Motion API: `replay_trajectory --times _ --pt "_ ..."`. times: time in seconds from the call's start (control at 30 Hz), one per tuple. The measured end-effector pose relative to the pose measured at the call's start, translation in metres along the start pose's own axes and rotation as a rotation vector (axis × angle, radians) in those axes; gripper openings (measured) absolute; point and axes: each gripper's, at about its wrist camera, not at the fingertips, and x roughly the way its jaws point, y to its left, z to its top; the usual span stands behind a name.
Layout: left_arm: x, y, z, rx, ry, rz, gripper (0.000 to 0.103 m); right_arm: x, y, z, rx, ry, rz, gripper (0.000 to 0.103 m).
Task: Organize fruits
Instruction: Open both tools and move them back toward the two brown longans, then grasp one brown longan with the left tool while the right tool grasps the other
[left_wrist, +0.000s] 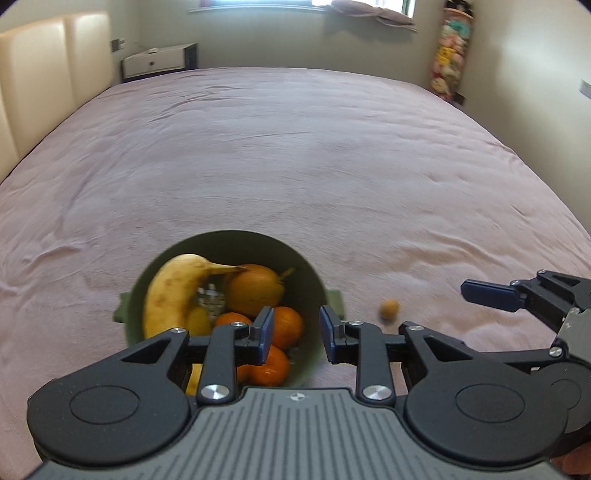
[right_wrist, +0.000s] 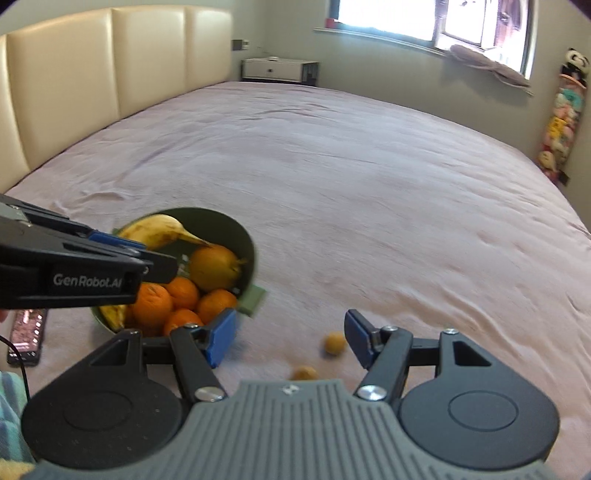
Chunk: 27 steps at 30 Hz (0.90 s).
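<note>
A green bowl (left_wrist: 314, 280) (right_wrist: 247, 236) sits on the pink bedspread and holds a banana (left_wrist: 168, 291) (right_wrist: 155, 227), a large yellow-orange fruit (left_wrist: 253, 290) (right_wrist: 214, 267) and several oranges (left_wrist: 288, 326) (right_wrist: 153, 302). My left gripper (left_wrist: 295, 334) is open and empty, hovering over the bowl's near right rim. Two small round tan fruits lie on the bedspread right of the bowl, one (right_wrist: 334, 343) (left_wrist: 389, 308) farther and one (right_wrist: 304, 373) nearer. My right gripper (right_wrist: 290, 341) is open and empty just above them.
A phone (right_wrist: 27, 332) with a cable lies on the bedspread left of the bowl. A cream headboard (right_wrist: 110, 74) runs along the left. A nightstand (right_wrist: 277, 70) and a window stand at the back. A hanging stack of plush toys (right_wrist: 561, 118) is at the right wall.
</note>
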Motion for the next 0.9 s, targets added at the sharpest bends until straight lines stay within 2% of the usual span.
replay_trajectory --times 0.2,0.37,0.47,0.57,0.7,0.9 --pt "0.006 -0.021 -0.010 0.031 0.012 -0.033 0.034 -0.009 -0.020 -0.027 0.056 0.051 -0.061 0.062" --pt "0.011 -0.030 -0.019 0.046 0.029 -0.051 0.034 -0.004 -0.030 -0.043 0.095 0.112 -0.073 0.063" --pt "0.015 -0.028 -0.025 0.011 0.036 -0.074 0.034 0.001 -0.034 -0.049 0.108 0.134 -0.078 0.073" --pt "0.022 -0.026 -0.032 -0.024 0.042 -0.080 0.034 0.008 -0.036 -0.056 0.104 0.155 -0.096 0.072" --pt "0.032 -0.031 -0.042 -0.003 0.051 -0.073 0.034 0.017 -0.043 -0.066 0.120 0.164 -0.120 0.071" --pt "0.045 -0.037 -0.051 0.012 0.039 -0.129 0.034 0.026 -0.055 -0.075 0.150 0.158 -0.158 0.068"
